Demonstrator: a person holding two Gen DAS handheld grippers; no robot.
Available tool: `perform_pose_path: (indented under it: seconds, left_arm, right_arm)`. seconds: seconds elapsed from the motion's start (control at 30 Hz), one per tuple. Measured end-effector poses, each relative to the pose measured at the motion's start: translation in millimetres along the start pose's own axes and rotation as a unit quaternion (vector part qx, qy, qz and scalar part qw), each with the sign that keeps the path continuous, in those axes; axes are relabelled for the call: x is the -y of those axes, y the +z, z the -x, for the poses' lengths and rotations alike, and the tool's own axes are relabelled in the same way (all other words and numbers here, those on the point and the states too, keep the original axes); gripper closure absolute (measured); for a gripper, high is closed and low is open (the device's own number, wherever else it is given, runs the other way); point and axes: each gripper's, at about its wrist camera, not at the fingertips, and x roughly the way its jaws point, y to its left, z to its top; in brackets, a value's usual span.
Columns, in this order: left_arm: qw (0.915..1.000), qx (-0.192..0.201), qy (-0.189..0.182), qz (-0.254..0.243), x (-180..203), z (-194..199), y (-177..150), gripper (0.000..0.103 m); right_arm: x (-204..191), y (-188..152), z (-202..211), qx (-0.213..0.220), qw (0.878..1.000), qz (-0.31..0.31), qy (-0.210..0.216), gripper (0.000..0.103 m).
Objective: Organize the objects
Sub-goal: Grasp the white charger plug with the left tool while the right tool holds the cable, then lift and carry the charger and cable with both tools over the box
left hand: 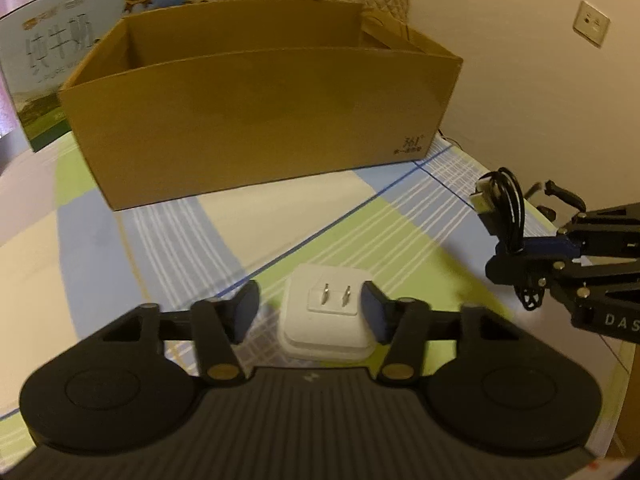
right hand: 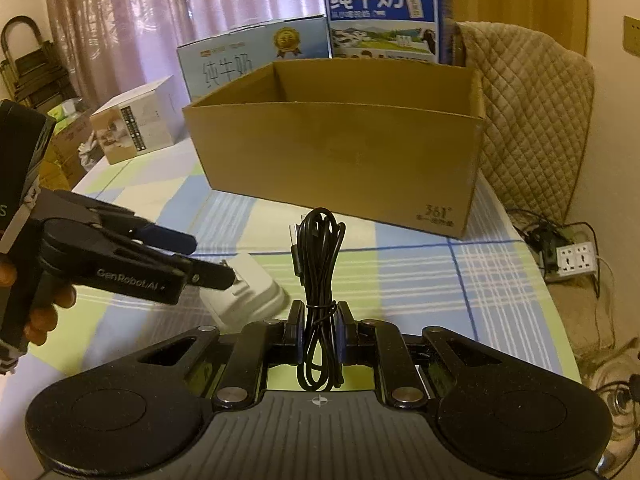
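Angling down: R gripper point(right hand: 318, 332) w/ cable point(right hand: 320, 264)

The left tongs point(left hand: 310, 310) point steeply down, jaws part open, the right pad against a charger point(left hand: 326, 316), the left pad just clear. The right tongs point(right hand: 319, 330) are clamped on a cable point(right hand: 320, 280). A hand point(right hand: 38, 300) grips the left handle.

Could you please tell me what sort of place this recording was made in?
Most likely a room in a home, perhaps a bedroom or storeroom: pink curtains across the window, a checked cloth over the work surface, milk cartons stacked behind, and a power strip on the floor.
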Motion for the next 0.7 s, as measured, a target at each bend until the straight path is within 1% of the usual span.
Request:
perform_pose_path:
  seconds: [0.03, 0.07, 0.13, 0.2, 0.27, 0.3, 0.4, 0.5, 0.7]
  left_arm:
    - [1.0, -0.003, -0.005, -0.002, 0.0, -1.8, -0.3, 0.071]
    - [1.0, -0.004, -0.008, -0.004, 0.7, -3.7, -0.4, 0.073]
    - [0.9999, -0.004, -0.007, -0.011, 4.9, -5.5, -2.3, 0.08]
    - [0.9997, 0.0, -0.01, -0.02, 8.1, -5.1, -2.4, 0.086]
    - [0.9995, 0.004, -0.005, -0.03, 11.6, -3.7, -2.8, 0.087]
    - [0.9993, 0.007, -0.003, -0.037, 13.5, -3.5, -2.8, 0.092]
    - [0.9992, 0.009, 0.001, -0.039, 14.1, -0.4, -4.9, 0.093]
    - [0.9997, 0.01, 0.003, -0.021, 8.5, 3.4, -5.3, 0.093]
    - [0.9994, 0.018, 0.029, 0.004, -6.0, 17.3, -5.8, 0.093]
  right_arm:
    - [1.3, -1.0, 0.9, 0.0, 1.0, -0.002, -0.002, 0.092]
    - [2.4, -1.4, 1.0, -0.001, 1.0, -0.004, -0.003, 0.092]
    - [3.7, -2.8, 1.3, -0.003, 1.0, -0.006, -0.006, 0.092]
    - [4.7, -4.0, 0.8, -0.005, 1.0, -0.008, -0.007, 0.092]
    - [5.2, -4.6, 0.2, -0.006, 1.0, -0.009, -0.007, 0.092]
    - [4.9, -4.8, 0.1, -0.007, 1.0, -0.008, -0.007, 0.092]
    - [4.1, -4.3, -1.3, -0.008, 1.0, -0.007, -0.007, 0.092]
    - [2.6, -3.8, -2.1, -0.008, 1.0, -0.005, -0.004, 0.092]
    - [-1.3, -1.2, -4.5, -0.008, 1.0, 0.001, 0.003, 0.092]
